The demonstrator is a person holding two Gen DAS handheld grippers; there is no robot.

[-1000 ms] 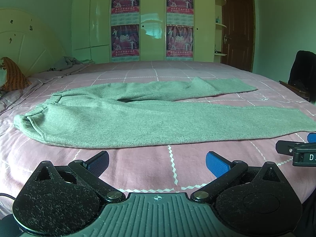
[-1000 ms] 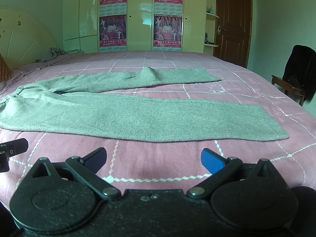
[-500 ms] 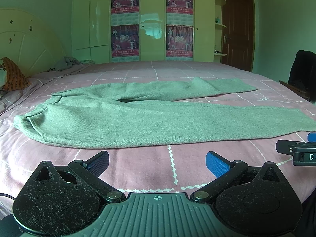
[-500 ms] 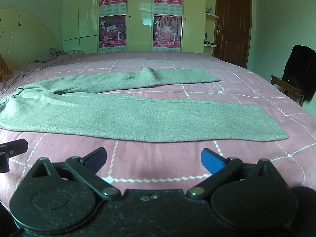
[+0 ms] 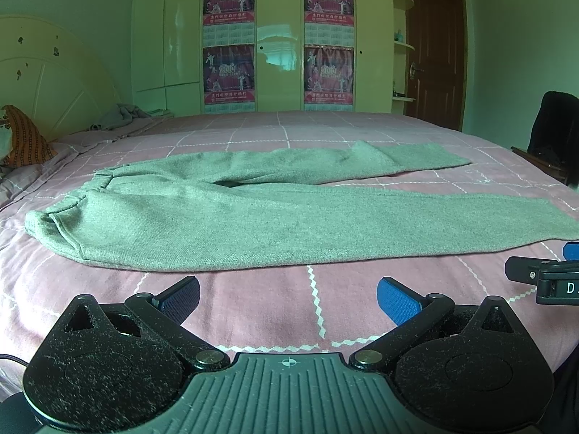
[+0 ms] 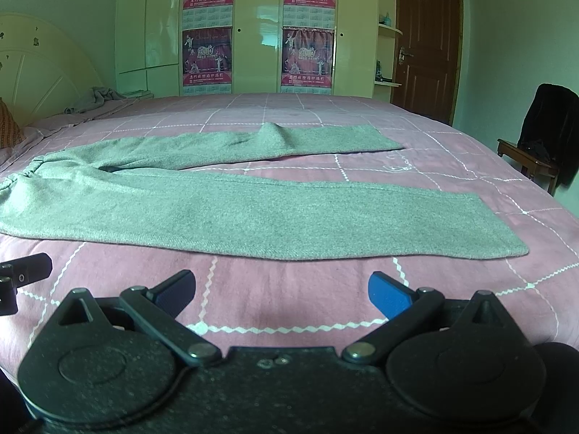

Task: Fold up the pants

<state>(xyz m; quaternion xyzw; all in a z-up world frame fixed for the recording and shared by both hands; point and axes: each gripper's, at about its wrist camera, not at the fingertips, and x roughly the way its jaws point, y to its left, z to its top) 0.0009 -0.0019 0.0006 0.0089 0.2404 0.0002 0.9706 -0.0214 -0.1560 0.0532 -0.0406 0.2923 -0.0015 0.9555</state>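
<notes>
Grey-green pants [image 5: 253, 217] lie flat on the pink bed, waistband to the left, both legs stretched to the right and spread apart. In the right wrist view the pants [image 6: 224, 213] show the near leg's cuff at the right. My left gripper [image 5: 287, 298] hovers open over the bedspread just short of the near leg's edge, holding nothing. My right gripper [image 6: 282, 289] is open too, a little short of the near leg toward its cuff. Each gripper's tip shows at the other view's edge.
The pink checked bedspread [image 5: 325, 300] covers a wide bed. A cream headboard [image 5: 47, 86] and a striped pillow [image 5: 25, 137] are at the left. A crumpled cloth [image 5: 123, 114] lies at the far left. A wooden chair with dark clothing [image 6: 542, 144] stands right. Wardrobes and a door are behind.
</notes>
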